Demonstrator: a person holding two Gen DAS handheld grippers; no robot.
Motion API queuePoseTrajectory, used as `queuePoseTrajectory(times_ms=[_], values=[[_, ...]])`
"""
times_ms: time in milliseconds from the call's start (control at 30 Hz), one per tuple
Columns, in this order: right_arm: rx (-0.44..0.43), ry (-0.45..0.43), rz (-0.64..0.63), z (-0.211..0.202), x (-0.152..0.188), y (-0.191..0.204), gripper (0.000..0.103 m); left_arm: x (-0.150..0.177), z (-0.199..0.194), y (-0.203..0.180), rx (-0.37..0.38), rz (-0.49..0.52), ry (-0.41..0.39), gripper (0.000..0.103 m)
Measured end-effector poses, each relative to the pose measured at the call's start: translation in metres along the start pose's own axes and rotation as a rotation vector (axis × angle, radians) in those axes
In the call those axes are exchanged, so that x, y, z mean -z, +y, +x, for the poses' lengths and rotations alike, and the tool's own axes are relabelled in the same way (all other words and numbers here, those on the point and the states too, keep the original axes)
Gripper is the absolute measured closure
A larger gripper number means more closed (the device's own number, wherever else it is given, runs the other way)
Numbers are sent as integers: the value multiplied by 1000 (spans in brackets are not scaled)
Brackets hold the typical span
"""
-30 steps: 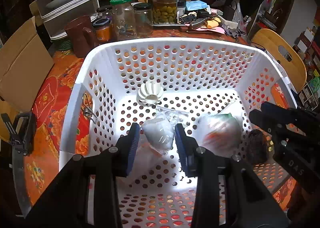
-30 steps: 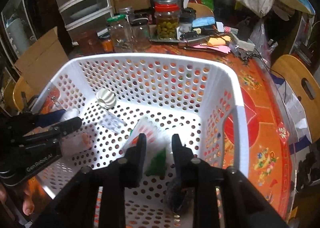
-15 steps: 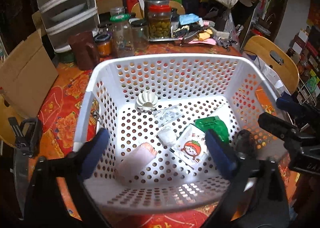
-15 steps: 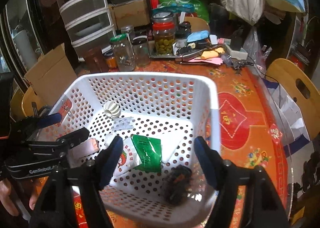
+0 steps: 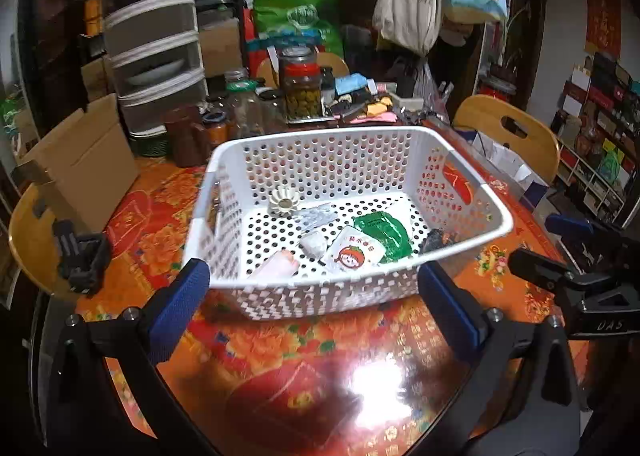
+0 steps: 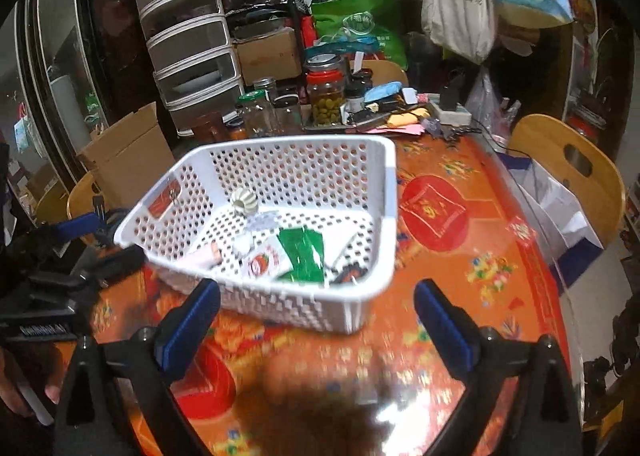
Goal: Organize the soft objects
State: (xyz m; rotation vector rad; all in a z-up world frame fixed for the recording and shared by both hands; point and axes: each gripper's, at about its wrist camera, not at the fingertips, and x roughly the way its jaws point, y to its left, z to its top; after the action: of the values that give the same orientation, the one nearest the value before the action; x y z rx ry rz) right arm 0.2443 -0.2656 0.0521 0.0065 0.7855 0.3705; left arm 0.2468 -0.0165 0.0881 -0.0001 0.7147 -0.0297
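A white perforated basket (image 5: 496, 212) (image 6: 390, 216) stands on the orange table. Inside lie a green pouch (image 5: 384, 234) (image 6: 302, 252), a white packet with a tomato face (image 5: 354, 254) (image 6: 266, 262), a small white bag (image 5: 314, 244), a pink soft piece (image 5: 276, 266) (image 6: 204, 254), a clear wrapper (image 5: 316, 214), a white ribbed ornament (image 5: 284, 200) (image 6: 244, 200) and a dark object (image 5: 436, 238) (image 6: 350, 274). My left gripper (image 5: 316, 300) is open and empty, in front of the basket. My right gripper (image 6: 316, 320) is open and empty, also pulled back; it shows at the right of the left wrist view (image 5: 560, 256).
Glass jars (image 5: 302, 90) (image 6: 326, 96), a brown pot (image 5: 186, 136) and clutter stand behind the basket. A cardboard box (image 5: 88, 160) and drawer unit (image 5: 152, 60) are at the left. Wooden chairs (image 5: 508, 132) (image 6: 568, 160) stand at the right. A black clip (image 5: 82, 256) lies at the left.
Both grippers let go of the items, opened wide and pulled up and back out of the basket. The small white bag and the packets now lie on the basket floor.
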Motion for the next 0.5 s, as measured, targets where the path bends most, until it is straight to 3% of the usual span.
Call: queuePoseTrajectory(times_ms=[200,500], values=[[44,-68,-16,-48,37,5,6,38,-64,1,-46,26,-105,0],[28,-161,-37,-120,102,27,6,109,-160,6,-83,-5,-216,0]])
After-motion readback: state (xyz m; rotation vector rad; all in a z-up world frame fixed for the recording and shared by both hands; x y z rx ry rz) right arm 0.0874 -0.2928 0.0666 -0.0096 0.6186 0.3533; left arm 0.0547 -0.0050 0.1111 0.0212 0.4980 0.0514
